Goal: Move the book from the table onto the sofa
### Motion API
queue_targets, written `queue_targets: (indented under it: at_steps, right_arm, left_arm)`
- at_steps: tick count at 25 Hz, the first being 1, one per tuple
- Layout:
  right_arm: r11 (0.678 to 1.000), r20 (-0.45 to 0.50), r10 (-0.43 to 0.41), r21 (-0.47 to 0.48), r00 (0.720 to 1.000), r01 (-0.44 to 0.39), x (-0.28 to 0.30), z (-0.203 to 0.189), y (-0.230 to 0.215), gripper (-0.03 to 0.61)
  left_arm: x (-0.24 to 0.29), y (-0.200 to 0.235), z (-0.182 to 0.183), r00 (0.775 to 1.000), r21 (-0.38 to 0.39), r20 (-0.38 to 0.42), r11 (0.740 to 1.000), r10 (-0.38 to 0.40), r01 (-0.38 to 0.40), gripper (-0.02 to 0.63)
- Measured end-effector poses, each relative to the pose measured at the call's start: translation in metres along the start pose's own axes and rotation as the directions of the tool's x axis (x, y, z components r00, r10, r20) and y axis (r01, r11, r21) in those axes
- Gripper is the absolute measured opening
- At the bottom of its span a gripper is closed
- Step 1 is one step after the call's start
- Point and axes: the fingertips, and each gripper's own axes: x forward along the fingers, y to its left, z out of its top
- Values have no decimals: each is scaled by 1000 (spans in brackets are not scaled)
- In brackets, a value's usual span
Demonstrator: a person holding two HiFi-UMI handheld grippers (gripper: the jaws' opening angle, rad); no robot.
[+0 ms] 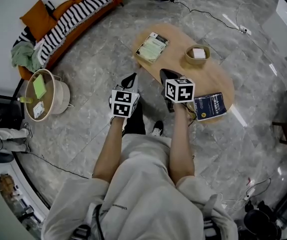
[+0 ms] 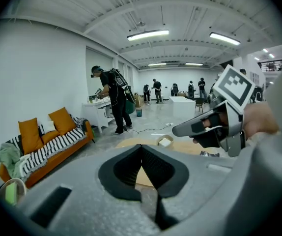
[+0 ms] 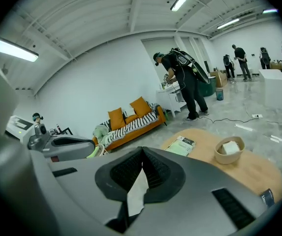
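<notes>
Two books lie on the oval wooden table (image 1: 218,74): a pale green one (image 1: 152,47) (image 3: 180,145) at its far left end and a dark blue one (image 1: 210,106) at its near right end. The orange sofa (image 1: 63,14) (image 2: 47,141) (image 3: 131,122) with a striped blanket stands beyond the table to the left. My left gripper (image 1: 129,79) (image 2: 141,149) is shut and empty, over the floor just left of the table. Over the table's near edge, my right gripper (image 1: 166,74) (image 3: 142,151) is also shut and empty, short of the green book.
A beige bowl (image 1: 197,54) (image 3: 229,150) with a white block sits mid-table. A round basket (image 1: 46,95) stands on the floor near the sofa's end. A person (image 3: 185,82) stands at a white desk beyond the table, and a cable (image 1: 213,14) runs across the floor.
</notes>
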Motion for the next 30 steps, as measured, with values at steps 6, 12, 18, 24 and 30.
queue_targets:
  at_steps: [6,12,18,24,30]
  right_arm:
    - [1000,-14,19,-5,1000,-19,25,7,1,6]
    - [998,2,-23,54,1000,22,35,15,-24,6]
    - [994,2,-69,82,998,68,57,24,-47,6]
    - [982,23,-175,77,984,173,71,33,-77,6]
    - [946,75,-325,7,943,325,94,64,-108,6]
  left_arm:
    - [19,19,3,1000,3,-23,1000,-3,3,8]
    - [37,28,12,999,11,-25,1000,-28,28,8]
    - [62,57,6,998,-12,-52,999,-37,37,8]
    - [94,89,9,997,-85,-66,996,-45,39,8]
    - [144,124,27,996,-139,-53,988,-78,70,8]
